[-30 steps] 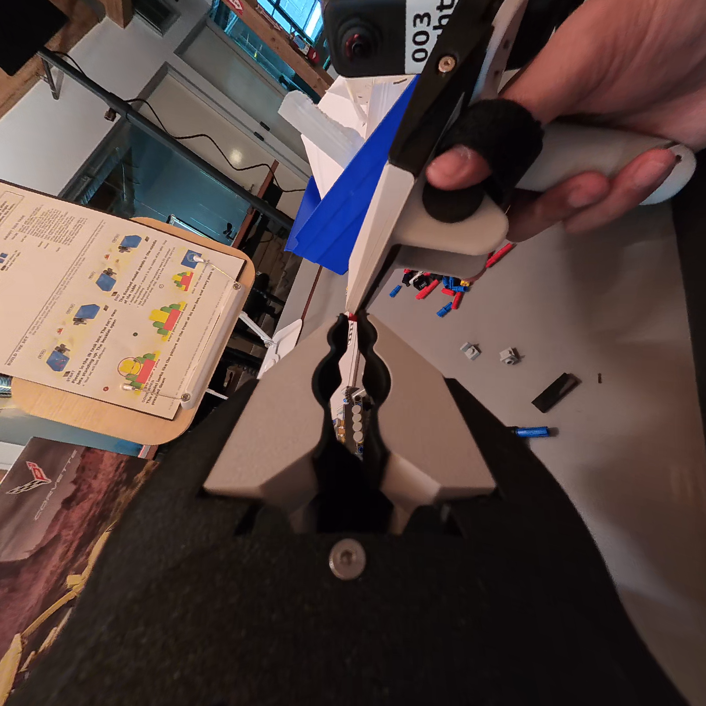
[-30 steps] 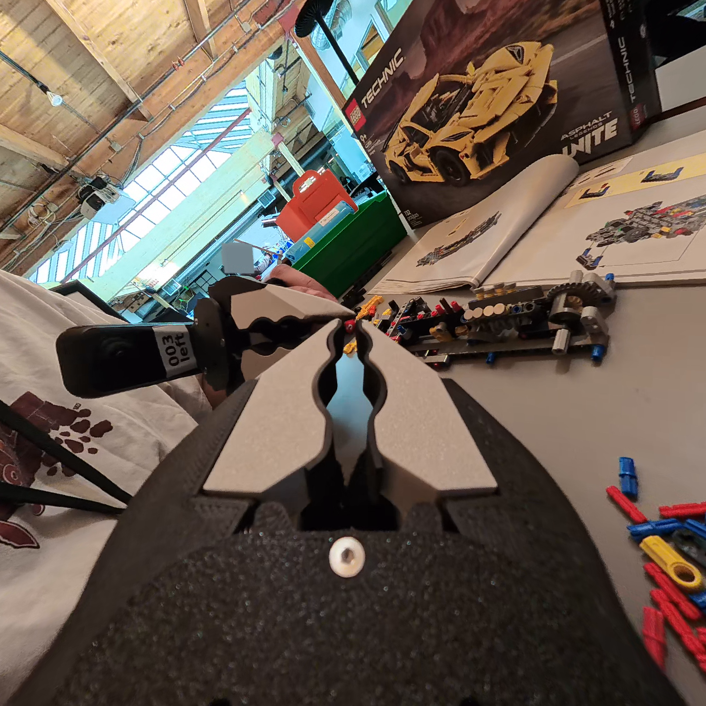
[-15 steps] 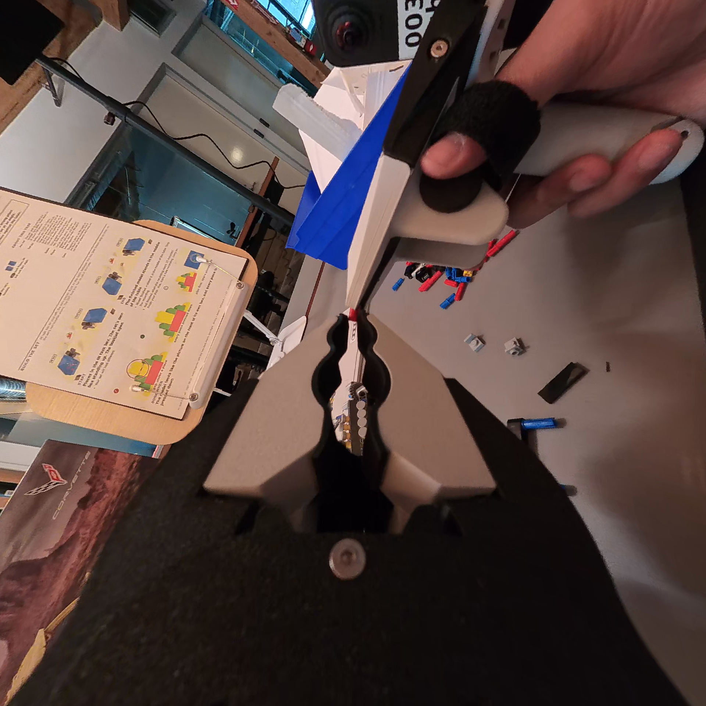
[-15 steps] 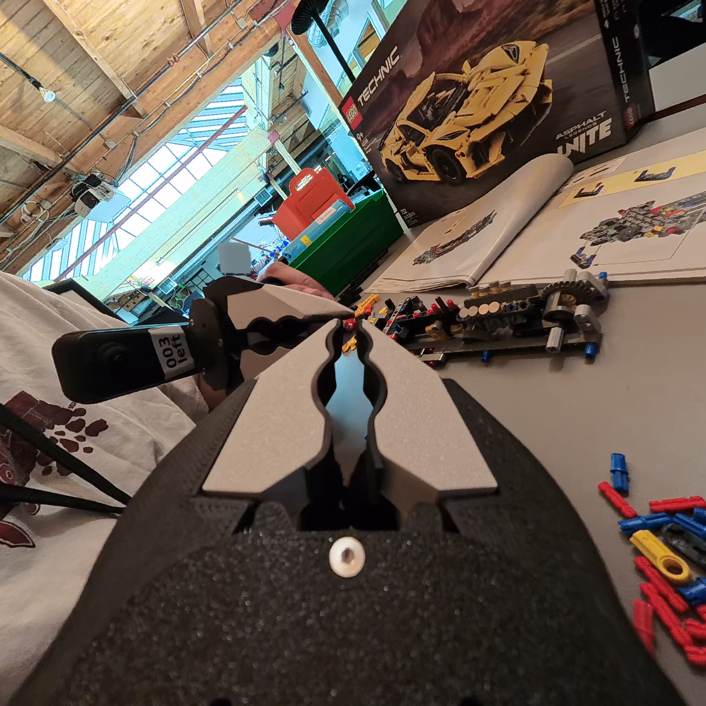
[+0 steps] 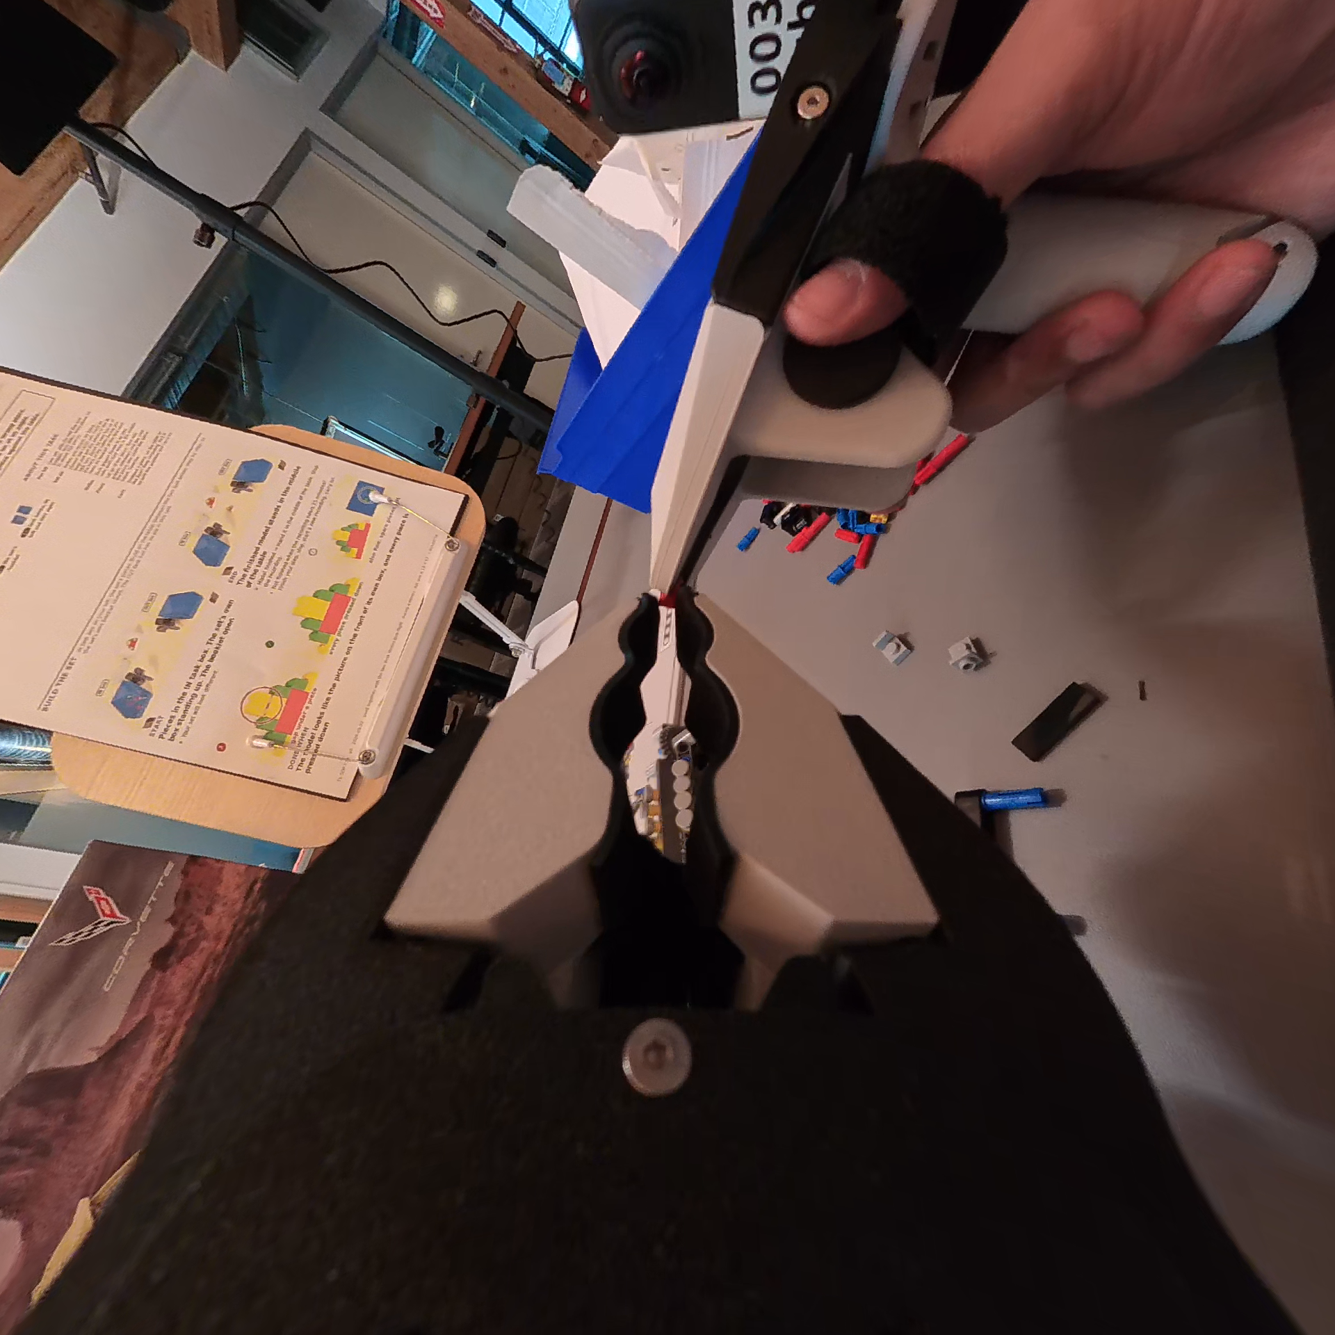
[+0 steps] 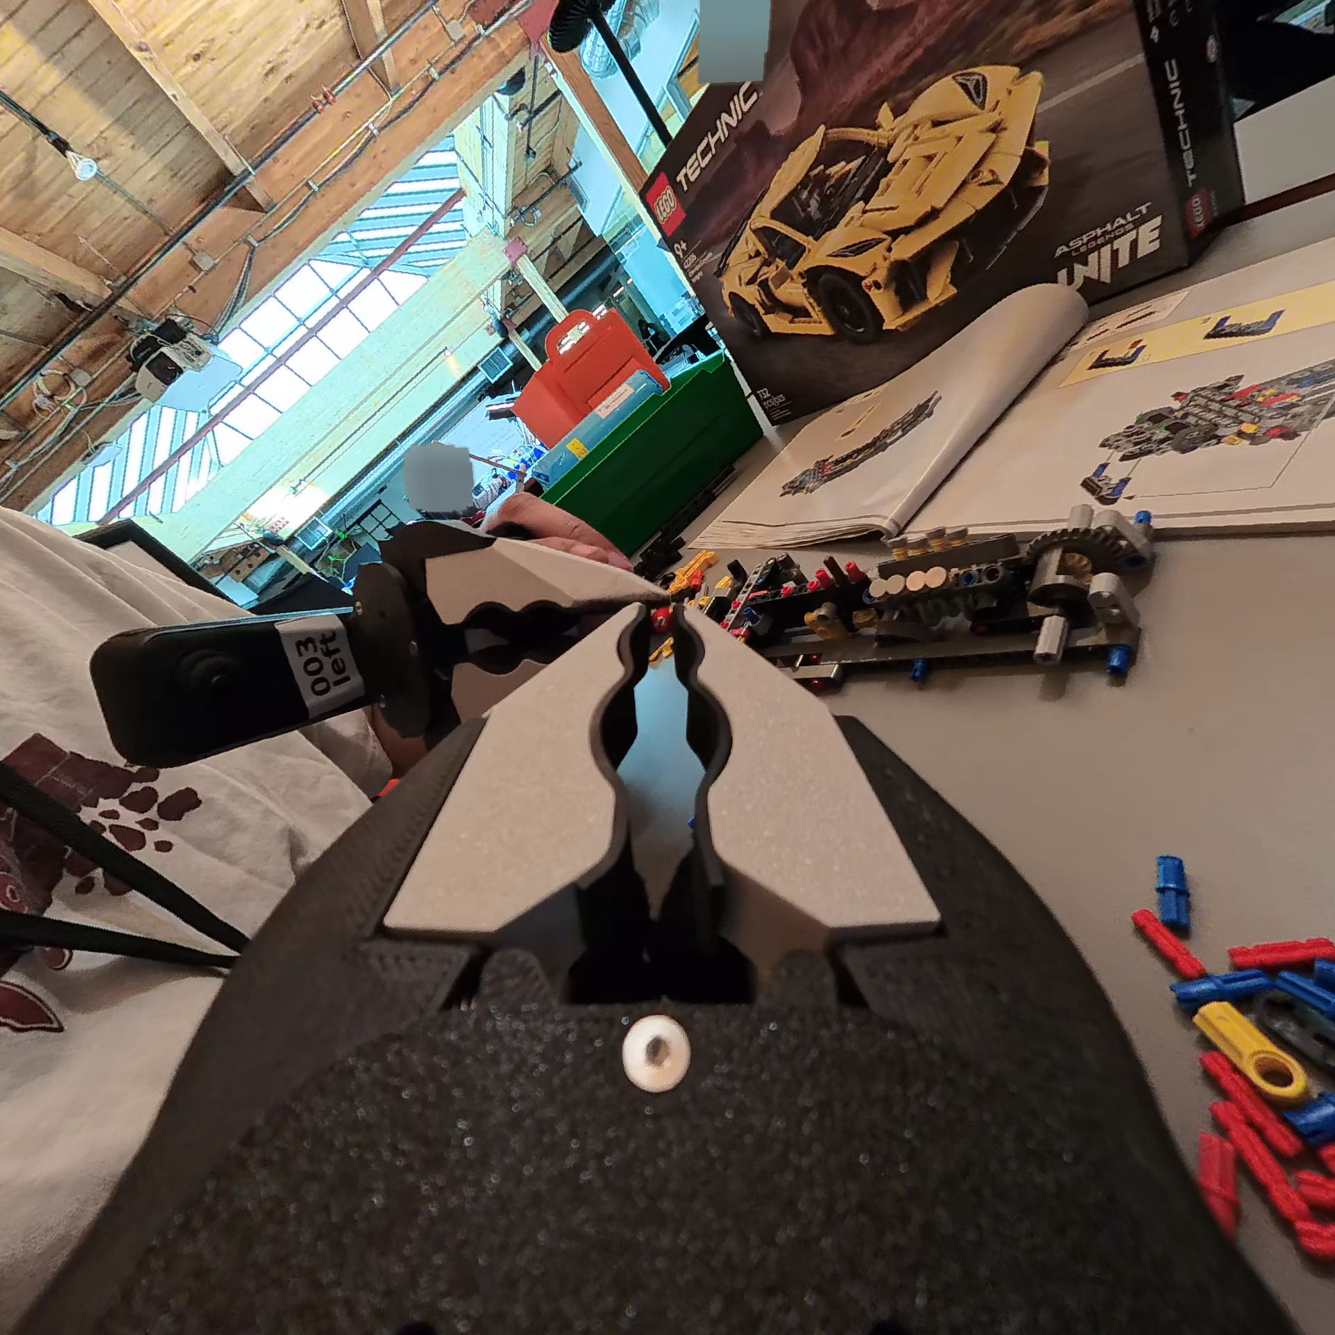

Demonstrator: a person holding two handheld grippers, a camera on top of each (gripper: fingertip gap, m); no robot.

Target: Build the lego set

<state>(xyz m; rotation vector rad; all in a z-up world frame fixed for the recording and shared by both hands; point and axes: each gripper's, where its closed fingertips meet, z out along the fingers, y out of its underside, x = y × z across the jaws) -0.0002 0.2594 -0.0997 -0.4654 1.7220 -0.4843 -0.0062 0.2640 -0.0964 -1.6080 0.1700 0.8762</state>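
- Left wrist view: left gripper (image 5: 668, 603) nearly closed, its tips meeting the right gripper's (image 5: 668, 578) tips at a small red pin (image 5: 672, 597); which one grips it I cannot tell. Grey table (image 5: 1083, 578) lies bare to the right, apart from loose pins (image 5: 838, 531), two grey bricks (image 5: 928, 650) and a black strip (image 5: 1058, 721).
- Right wrist view: right gripper (image 6: 661, 621) pinches the red pin (image 6: 659, 620) at its tips. Lego chassis (image 6: 939, 599) lies just beyond, before the open manual (image 6: 1011, 433) and box (image 6: 939, 180). Bare table (image 6: 1011, 758) separates it from the pin heap (image 6: 1257, 1026).
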